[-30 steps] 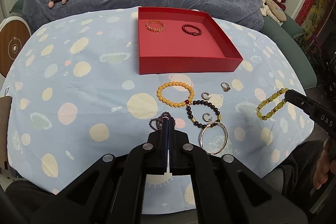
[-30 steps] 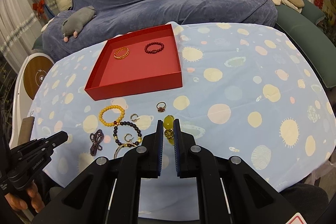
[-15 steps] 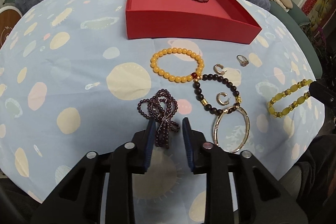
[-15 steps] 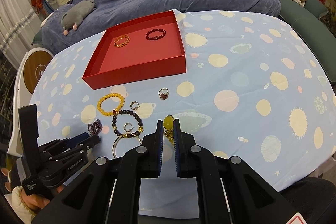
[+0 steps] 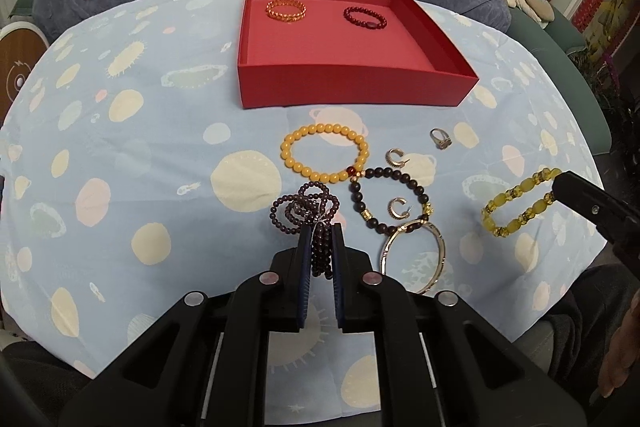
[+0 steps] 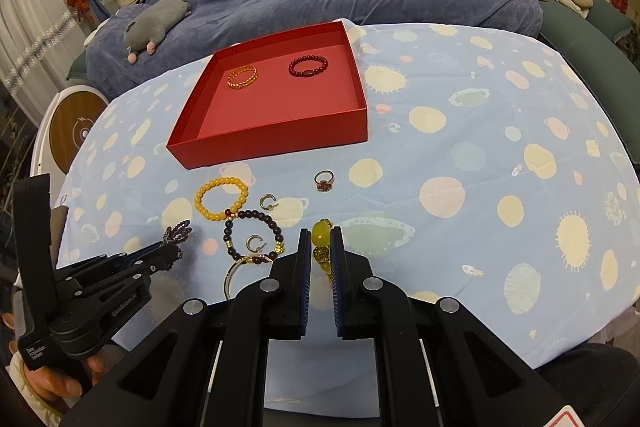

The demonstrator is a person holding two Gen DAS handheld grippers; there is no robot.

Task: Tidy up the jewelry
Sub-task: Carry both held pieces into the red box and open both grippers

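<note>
Jewelry lies loose on the spotted tablecloth (image 5: 120,155), at six o'clock from the red box (image 5: 360,87). Left gripper (image 5: 319,251) has its jaws clamped on the purple bead strand (image 5: 304,207); right gripper (image 6: 320,251) has its jaws pinched on the yellow bracelet (image 6: 321,233), probably for lifting both boxward. An orange bracelet (image 5: 324,157), dark bracelet (image 5: 390,199), bangle (image 5: 416,255), earrings and ring (image 5: 440,139) crowd the path at twelve o'clock.
</note>
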